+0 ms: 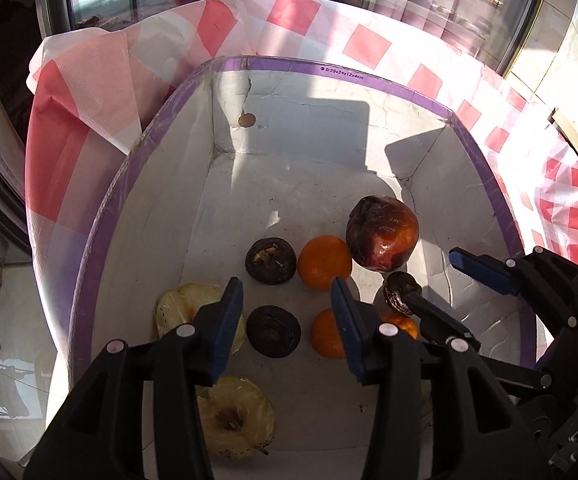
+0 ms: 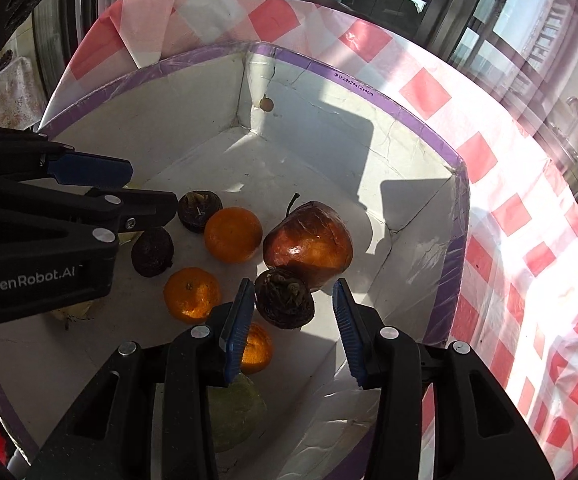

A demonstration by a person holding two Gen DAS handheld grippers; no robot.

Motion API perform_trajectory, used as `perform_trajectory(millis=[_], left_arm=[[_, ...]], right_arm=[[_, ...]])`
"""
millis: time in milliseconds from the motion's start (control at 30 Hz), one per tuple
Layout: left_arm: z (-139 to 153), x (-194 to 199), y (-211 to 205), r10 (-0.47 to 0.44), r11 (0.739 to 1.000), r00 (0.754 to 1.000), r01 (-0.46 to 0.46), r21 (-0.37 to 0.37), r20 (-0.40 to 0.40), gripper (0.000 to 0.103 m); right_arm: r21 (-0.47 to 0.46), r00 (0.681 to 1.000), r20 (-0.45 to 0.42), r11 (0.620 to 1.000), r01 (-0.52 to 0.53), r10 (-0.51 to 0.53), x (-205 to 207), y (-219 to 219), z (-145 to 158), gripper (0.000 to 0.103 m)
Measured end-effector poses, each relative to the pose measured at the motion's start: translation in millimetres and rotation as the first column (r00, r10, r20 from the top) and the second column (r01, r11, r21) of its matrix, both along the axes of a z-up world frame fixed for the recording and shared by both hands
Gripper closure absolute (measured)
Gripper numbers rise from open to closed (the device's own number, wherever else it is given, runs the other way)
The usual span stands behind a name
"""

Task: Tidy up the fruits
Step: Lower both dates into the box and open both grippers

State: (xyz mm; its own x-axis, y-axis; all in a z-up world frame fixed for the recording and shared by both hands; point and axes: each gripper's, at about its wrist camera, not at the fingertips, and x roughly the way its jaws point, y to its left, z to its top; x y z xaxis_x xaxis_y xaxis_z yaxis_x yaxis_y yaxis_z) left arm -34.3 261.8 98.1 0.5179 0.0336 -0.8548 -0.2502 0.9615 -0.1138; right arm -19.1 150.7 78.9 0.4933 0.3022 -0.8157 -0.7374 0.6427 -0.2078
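Observation:
A white box with a purple rim holds the fruit. Inside lie a red apple, oranges, dark round fruits and yellow apples. My left gripper is open above the near dark fruit, empty. My right gripper is open, its jaws either side of a dark fruit without closing on it. It shows in the left wrist view too.
The box stands on a red and white checked cloth. Windows and frames run along the far side. A greenish fruit lies under my right gripper. The box walls rise close on the right.

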Motion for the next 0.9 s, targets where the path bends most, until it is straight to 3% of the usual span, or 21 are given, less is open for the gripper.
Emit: perform_trajectory(millis=[100,400,567,700,767,900], left_arm=[[2,-2,1,0.012,1.000,1.000,-0.012,0.001,0.012,0.046],[3,-7,2,0.028,1.000,0.999,-0.028,-0.002,0.022,0.038],[6,-10,0,0.041,0.999,0.999,-0.042,0.019,0.030,0.026],[11,-11,-3,0.051,0.996,0.998,-0.054,0.067,0.039,0.017],[13,-11,-7,0.042,0.994,0.999,-0.045,0.104,0.032,0.007],[11,-9,-11,0.048,0.983,0.999,-0.046,0.177,-0.008,0.007]], right_arm=[[0.009,1.000,0.001,1.000,-0.005,0.005,-3,1,1,0.039],[0.033,1.000,-0.009,0.999,-0.007,0.007,-4,0,4,0.029],[0.039,1.000,-0.014,0.999,-0.015,0.015,-7,1,6,0.020],[0.014,0.999,-0.026,1.000,-0.019,0.019,-9,4,6,0.015],[-0.006,0.999,-0.036,1.000,-0.025,0.024,-10,7,4,0.015],[-0.030,0.998,-0.059,0.999,-0.033,0.032,-10,11,2,0.015]])
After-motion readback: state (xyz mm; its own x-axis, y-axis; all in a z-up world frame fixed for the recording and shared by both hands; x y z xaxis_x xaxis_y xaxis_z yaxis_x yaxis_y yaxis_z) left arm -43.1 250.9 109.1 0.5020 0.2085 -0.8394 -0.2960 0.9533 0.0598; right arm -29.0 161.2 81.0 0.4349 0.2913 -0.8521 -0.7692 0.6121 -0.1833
